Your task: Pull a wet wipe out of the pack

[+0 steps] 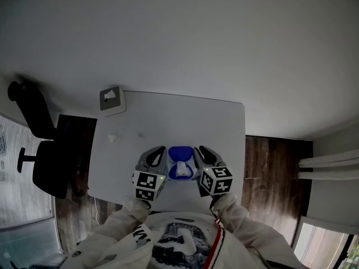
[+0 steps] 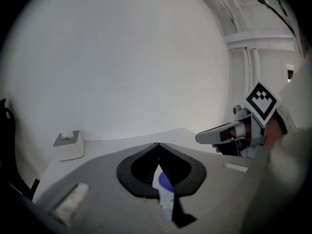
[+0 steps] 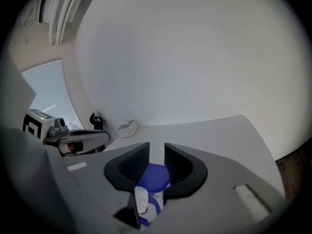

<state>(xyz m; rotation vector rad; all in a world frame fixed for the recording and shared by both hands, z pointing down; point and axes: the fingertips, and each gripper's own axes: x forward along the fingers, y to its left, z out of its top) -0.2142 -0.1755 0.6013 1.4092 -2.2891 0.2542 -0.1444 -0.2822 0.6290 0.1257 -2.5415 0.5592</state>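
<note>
**Item:** wipe pack (image 1: 180, 162), blue, at the tabletop's (image 1: 185, 116) near edge. The lid looks open, with a white wipe tuft (image 1: 183, 171) showing.

**Left gripper** (image 2: 157, 146): fingers closed tip to tip, empty, beside the pack and apparently not on it.

**Right gripper** (image 3: 157, 155): fingers slightly apart above the lid, holding nothing.

**Risks:**
- The pack is unpinned, so a pull would likely lift it or drag it off the near edge.
- The narrow finger gap may catch the lid instead of the tuft.

**Far left corner:** white box (image 1: 111, 100), uninvolved.
</note>
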